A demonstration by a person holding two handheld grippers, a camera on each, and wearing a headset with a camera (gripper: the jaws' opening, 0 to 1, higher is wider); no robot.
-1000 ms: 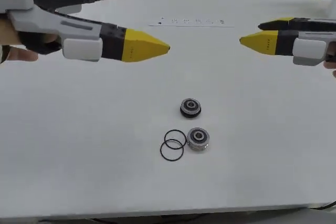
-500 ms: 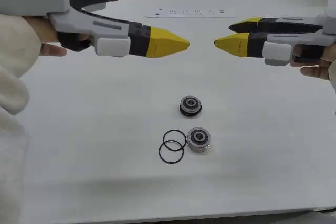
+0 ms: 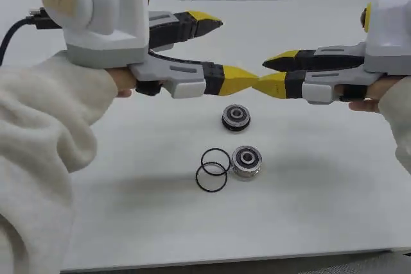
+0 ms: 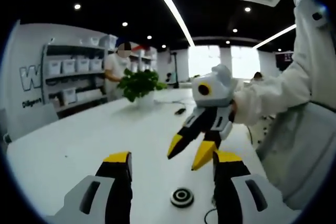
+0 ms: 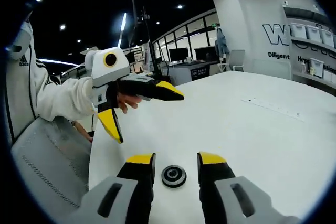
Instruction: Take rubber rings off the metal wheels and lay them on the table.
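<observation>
head view: left gripper, jaws apart

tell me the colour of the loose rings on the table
Black rubber rings, clearest in the head view.

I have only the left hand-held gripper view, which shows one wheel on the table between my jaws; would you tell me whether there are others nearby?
Observer: The head view shows two, a far wheel and, closer to the camera, a near wheel.
Operator: Thank you. Are any rings lying loose yet?
Observer: Yes, two black rubber rings lie flat and overlapping, just left of the near wheel.
Operator: Which wheel do you think they belong to?
Observer: Probably the near wheel: its rim looks bare silver, while the far wheel's rim is dark.
</observation>
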